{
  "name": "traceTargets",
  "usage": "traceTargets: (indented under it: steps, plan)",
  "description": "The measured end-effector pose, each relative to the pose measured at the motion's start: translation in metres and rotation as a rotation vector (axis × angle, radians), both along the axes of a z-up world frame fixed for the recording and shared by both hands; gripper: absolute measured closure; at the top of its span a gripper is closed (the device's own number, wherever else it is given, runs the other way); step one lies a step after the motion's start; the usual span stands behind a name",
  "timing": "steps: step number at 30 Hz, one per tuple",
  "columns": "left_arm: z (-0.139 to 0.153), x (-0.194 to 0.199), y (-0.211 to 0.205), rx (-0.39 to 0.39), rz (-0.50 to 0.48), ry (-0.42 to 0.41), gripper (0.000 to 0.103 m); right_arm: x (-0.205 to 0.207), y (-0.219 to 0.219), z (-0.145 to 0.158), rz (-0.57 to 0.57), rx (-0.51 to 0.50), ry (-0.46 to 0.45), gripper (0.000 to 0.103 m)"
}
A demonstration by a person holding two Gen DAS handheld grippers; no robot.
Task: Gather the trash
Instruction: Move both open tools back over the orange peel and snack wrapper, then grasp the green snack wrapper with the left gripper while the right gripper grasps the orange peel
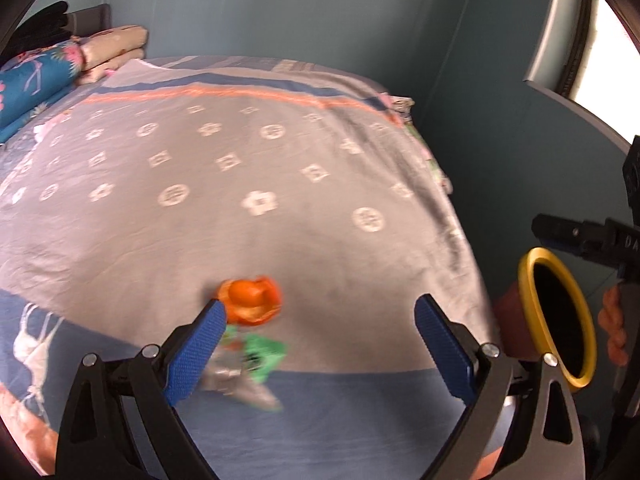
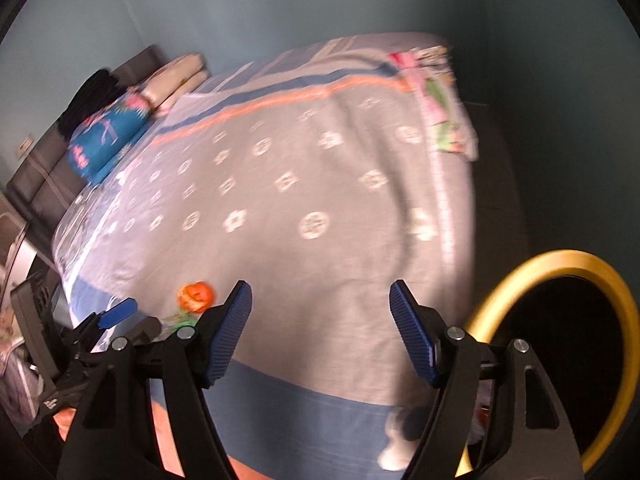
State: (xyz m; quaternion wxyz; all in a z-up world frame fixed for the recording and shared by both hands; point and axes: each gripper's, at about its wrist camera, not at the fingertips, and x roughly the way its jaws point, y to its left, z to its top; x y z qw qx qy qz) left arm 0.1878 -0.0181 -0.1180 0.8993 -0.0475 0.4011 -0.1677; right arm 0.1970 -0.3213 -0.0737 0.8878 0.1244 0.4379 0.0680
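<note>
**Trash left on the bed, bin waiting**

Blue pads of the left gripper (image 1: pixel 316 344) stood wide apart and empty. Orange peel (image 1: pixel 250 300) and a green-and-silver wrapper (image 1: pixel 256 364) lay on the bedspread (image 1: pixel 280 200) near its left pad, uncollected. At three o'clock stood the yellow-rimmed bin (image 1: pixel 554 316). Spread and empty too was the right gripper (image 2: pixel 320 332).

Patterned bedspread (image 1: pixel 280 168), folded blankets (image 1: pixel 116 50)

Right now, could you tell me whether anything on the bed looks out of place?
Yes. Orange peel and a crumpled green and silver wrapper lie on the bedspread near its front edge: litter on otherwise tidy bedding. The yellow-rimmed bin stands beside the bed, apart from them.
</note>
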Motion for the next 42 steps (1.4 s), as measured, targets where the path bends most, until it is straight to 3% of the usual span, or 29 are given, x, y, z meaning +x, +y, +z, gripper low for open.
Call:
traceTargets:
  steps: [11,22,32,40,42]
  plan:
    - [-0.033,0.005,0.046,0.022,0.054,0.065,0.012,0.050,0.098,-0.028,0.170,-0.001,0.103,0.033]
    - [-0.068,0.015,0.060,0.002,0.083,0.145,0.012,0.096,0.171,-0.075,0.354,0.031,0.291,0.033]
    - [-0.081,0.023,0.065,-0.008,0.080,0.178,0.012,0.116,0.210,-0.116,0.390,0.015,0.377,0.039]
    - [-0.088,0.035,0.066,-0.044,0.071,0.212,0.028,0.130,0.229,-0.135,0.397,-0.025,0.411,0.045]
    - [-0.088,0.036,0.066,-0.053,0.066,0.214,0.038,0.133,0.233,-0.137,0.403,-0.034,0.407,0.047]
